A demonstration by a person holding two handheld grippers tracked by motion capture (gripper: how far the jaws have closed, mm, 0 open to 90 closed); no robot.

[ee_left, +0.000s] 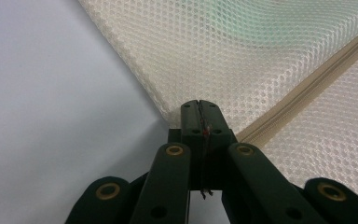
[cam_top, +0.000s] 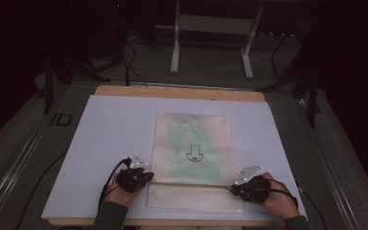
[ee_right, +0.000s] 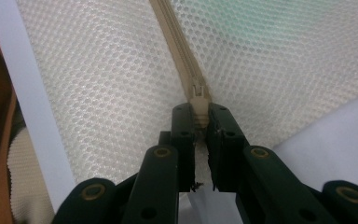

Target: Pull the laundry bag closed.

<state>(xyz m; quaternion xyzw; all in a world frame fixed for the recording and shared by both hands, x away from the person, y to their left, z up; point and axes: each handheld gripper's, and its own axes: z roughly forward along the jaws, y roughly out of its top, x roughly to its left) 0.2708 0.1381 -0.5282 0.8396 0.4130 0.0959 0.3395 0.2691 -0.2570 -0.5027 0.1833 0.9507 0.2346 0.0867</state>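
Mesh bag [cam_top: 191, 143] flat mid-table, left gripper [ee_left: 199, 106] jaws clamped on its corner, right gripper [ee_right: 200, 112] jaws pinching zipper pull [ee_right: 199, 100].

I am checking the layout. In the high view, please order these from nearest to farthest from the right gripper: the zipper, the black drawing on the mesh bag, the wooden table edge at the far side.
1. zipper, beside the right gripper, to its left.
2. black drawing, at the mesh bag's middle.
3. wooden table edge, at the far side.
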